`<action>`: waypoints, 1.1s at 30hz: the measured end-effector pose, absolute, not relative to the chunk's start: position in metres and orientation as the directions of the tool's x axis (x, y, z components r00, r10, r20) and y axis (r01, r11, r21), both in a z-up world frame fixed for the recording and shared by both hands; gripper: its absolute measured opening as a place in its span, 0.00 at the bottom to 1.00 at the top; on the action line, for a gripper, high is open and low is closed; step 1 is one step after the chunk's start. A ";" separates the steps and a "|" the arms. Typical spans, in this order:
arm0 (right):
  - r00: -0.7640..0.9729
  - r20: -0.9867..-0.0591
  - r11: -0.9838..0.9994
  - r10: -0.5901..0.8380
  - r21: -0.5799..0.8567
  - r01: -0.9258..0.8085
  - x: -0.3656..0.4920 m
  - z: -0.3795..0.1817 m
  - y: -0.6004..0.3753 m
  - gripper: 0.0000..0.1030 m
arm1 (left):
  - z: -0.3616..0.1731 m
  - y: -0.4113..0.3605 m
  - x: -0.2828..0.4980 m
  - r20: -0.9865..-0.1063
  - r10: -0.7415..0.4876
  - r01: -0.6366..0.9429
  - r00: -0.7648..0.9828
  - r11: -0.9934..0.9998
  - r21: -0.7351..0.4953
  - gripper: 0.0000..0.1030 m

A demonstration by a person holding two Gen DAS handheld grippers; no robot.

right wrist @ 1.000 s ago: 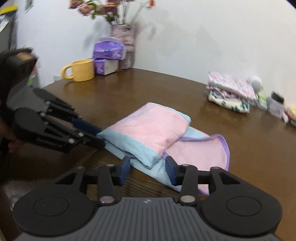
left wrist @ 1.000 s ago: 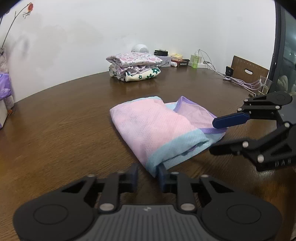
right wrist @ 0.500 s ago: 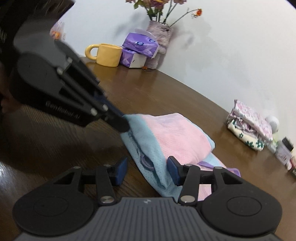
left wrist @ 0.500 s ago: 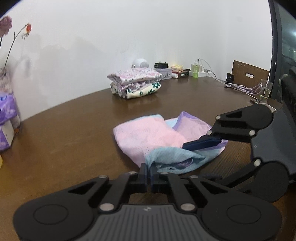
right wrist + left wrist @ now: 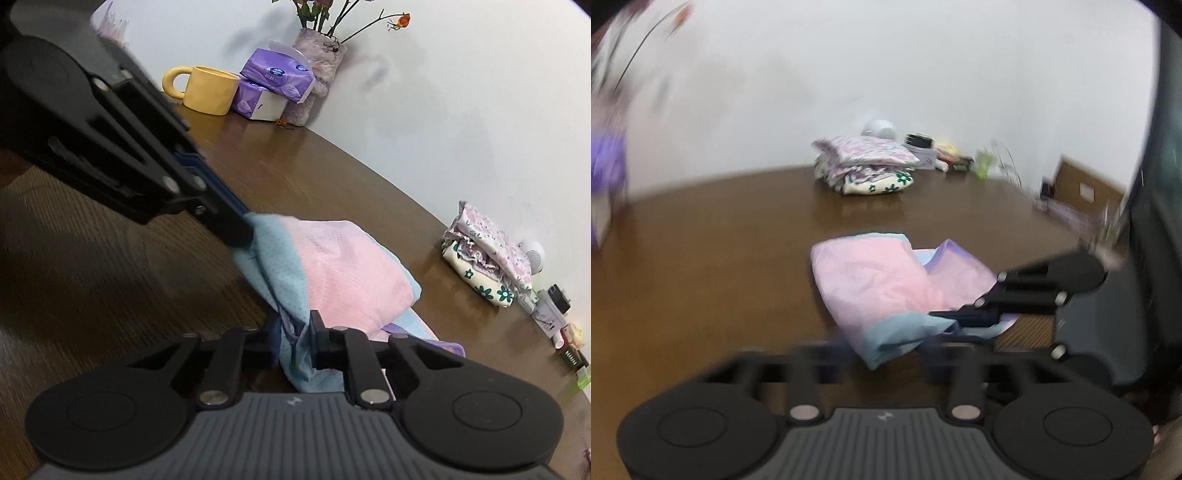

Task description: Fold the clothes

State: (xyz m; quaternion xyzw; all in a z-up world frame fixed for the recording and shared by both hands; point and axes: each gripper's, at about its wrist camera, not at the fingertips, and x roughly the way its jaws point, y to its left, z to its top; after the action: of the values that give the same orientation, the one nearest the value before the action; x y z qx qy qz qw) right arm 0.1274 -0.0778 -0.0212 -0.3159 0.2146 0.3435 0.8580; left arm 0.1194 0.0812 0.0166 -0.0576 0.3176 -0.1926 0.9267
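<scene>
I count one pink garment (image 5: 340,266) on the wooden table (image 5: 332,177), two folded floral clothes (image 5: 484,254) stacked behind. My right gripper (image 5: 295,339) is closing, pinching the blue hem. My left gripper (image 5: 886,354), earlier clamped, is opening; seemingly blurred around the hem.

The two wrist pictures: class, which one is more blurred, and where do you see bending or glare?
Left wrist view: smeared all over, worst at the left claw and the edges. Right wrist view: mostly sharp on the pink cloth and yellow mug; the table edge bows, and its wood reflects the pale wall.
</scene>
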 end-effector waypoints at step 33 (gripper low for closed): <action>0.571 -0.522 0.723 0.634 0.138 -0.677 0.160 0.008 -0.171 0.33 | 0.018 0.042 0.174 -0.524 -0.144 -0.026 0.839 0.952 -0.304 0.14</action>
State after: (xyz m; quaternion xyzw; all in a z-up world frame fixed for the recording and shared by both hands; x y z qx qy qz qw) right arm 0.1604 -0.1713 0.0082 -0.0386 0.2787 0.3700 0.8854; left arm 0.1740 0.0417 0.0175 -0.1510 0.2819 -0.0312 0.9470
